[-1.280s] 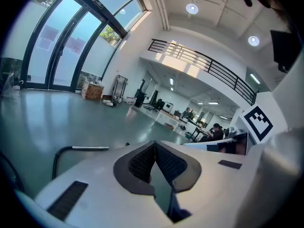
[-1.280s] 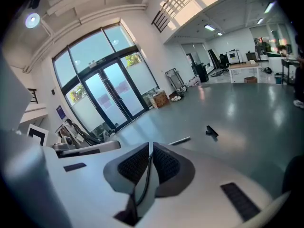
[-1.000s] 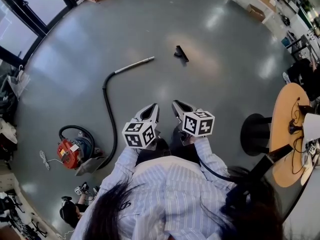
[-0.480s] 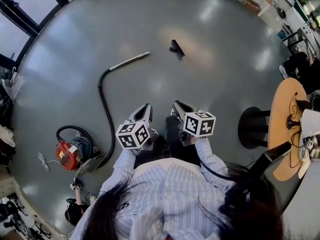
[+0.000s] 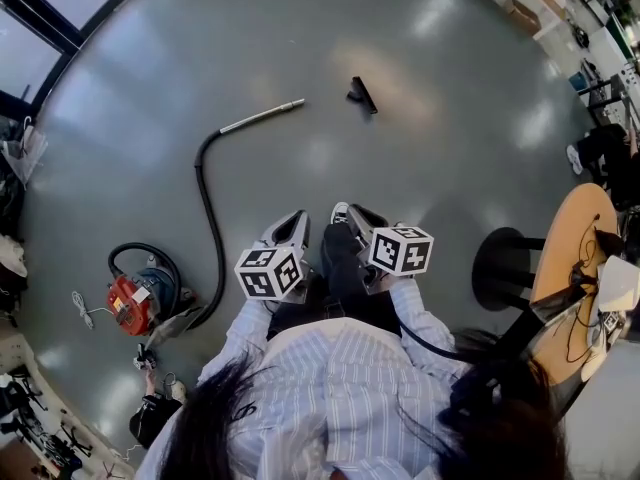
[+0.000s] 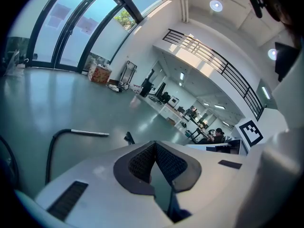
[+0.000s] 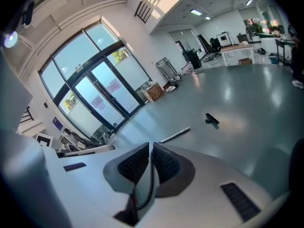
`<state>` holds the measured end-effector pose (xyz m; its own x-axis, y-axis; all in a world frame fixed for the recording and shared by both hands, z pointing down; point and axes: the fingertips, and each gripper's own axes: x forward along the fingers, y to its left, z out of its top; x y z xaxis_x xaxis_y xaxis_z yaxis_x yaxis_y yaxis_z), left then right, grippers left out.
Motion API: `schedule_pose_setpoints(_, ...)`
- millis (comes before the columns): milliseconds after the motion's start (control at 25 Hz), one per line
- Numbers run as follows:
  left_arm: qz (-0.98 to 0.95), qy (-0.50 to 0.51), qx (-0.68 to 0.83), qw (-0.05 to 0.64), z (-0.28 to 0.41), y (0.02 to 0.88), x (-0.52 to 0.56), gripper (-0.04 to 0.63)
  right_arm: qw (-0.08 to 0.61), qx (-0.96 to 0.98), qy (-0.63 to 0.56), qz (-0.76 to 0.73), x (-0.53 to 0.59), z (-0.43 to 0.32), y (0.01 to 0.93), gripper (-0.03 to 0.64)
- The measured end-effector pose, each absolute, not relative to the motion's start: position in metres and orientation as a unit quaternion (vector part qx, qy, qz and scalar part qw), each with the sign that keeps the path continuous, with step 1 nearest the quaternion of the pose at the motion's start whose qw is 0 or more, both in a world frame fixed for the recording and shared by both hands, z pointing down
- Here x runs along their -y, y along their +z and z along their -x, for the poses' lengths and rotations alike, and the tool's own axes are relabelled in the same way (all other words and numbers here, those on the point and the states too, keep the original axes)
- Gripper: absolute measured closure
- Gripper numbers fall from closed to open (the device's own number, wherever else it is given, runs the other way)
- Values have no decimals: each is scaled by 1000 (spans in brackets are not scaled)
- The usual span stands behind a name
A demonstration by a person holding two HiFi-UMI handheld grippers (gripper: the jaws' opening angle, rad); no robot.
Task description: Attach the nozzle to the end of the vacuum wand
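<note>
The small black plastic nozzle (image 5: 361, 94) lies on the floor far ahead, just right of the open tip of the silver metal wand (image 5: 262, 116) and not touching it. Nothing is picked up yet, so this looks like the approach step. The left gripper (image 5: 297, 220) and right gripper (image 5: 354, 215) are near the person's body, each with its jaws closed together on nothing. Next, I judge, one must open onto the nozzle while the other steadies the wand. The wand's black hose (image 5: 210, 218) curves back to a red canister vacuum (image 5: 135, 303) at near left. The glossy grey floor (image 5: 450, 118) is broad. A round wooden desk (image 5: 565, 248) and a black stool (image 5: 503, 268) stand at right, with glass doors (image 7: 102, 96) far left.
</note>
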<state>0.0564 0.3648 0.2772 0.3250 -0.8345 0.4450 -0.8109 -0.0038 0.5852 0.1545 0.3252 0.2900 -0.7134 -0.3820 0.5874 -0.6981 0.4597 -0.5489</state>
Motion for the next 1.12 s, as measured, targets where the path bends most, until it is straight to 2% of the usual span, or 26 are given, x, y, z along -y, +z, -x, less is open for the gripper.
schedule_pose_setpoints(600,-682,-35,624,379,-58,244,-168,589,205,861,381,-268,-115,-153,263,584)
schedule_pose_setpoints(1120,-661,-36,634,400,-24,258,-90,589,200,848,412,-266,-44,-138,286,584)
